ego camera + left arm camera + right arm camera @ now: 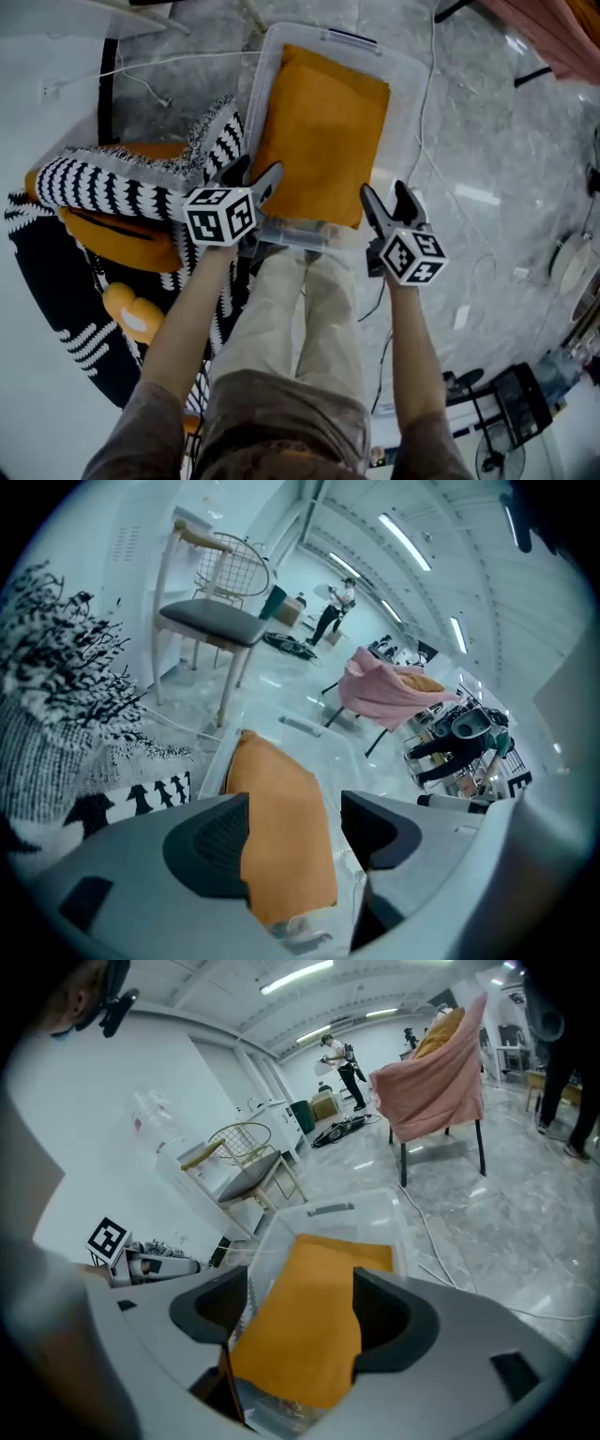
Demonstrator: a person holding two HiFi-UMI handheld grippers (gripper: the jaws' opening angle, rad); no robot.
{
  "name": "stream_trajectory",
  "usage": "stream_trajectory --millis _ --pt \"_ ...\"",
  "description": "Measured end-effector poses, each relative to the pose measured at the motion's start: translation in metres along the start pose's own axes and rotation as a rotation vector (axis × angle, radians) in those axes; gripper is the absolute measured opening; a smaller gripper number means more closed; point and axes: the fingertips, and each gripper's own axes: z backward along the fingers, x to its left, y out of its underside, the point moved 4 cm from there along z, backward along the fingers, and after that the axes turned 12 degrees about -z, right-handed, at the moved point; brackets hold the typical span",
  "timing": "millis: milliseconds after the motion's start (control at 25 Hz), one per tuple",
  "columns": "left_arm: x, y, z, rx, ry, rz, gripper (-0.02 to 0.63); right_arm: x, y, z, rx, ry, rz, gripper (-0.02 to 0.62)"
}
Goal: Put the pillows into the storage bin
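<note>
Orange pillow lies in bin. Left gripper and right gripper hang over its near edge, jaws apart, holding nothing. Striped pillow beside bin looks soft and light; pinch a corner.

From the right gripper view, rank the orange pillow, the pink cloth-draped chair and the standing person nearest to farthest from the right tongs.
1. Orange pillow, just ahead in the clear plastic bin.
2. Pink cloth-draped chair, farther back, right.
3. Standing person, far background, centre.
</note>
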Motion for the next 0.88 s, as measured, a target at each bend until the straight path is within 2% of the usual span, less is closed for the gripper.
stream_trajectory --millis 160,320,440,640,880 --pt "-0.022 -0.007 0.018 -0.029 0.005 -0.021 0.291 0.02 -0.003 0.01 0.017 -0.06 0.026 0.342" --pt "-0.045 -0.038 0.062 -0.114 -0.013 -0.028 0.295 0.061 -0.018 0.024 0.037 -0.146 0.068 0.339" --pt "-0.071 -0.054 0.118 -0.161 -0.025 -0.021 0.295 0.104 -0.021 0.056 0.071 -0.209 0.098 0.337" --pt "-0.119 -0.094 0.218 -0.288 -0.092 -0.001 0.296 0.192 -0.058 0.109 0.134 -0.386 0.25 0.336" --pt "-0.179 -0.09 0.34 -0.401 -0.188 0.04 0.298 0.279 -0.062 0.199 0.208 -0.558 0.401 0.333"
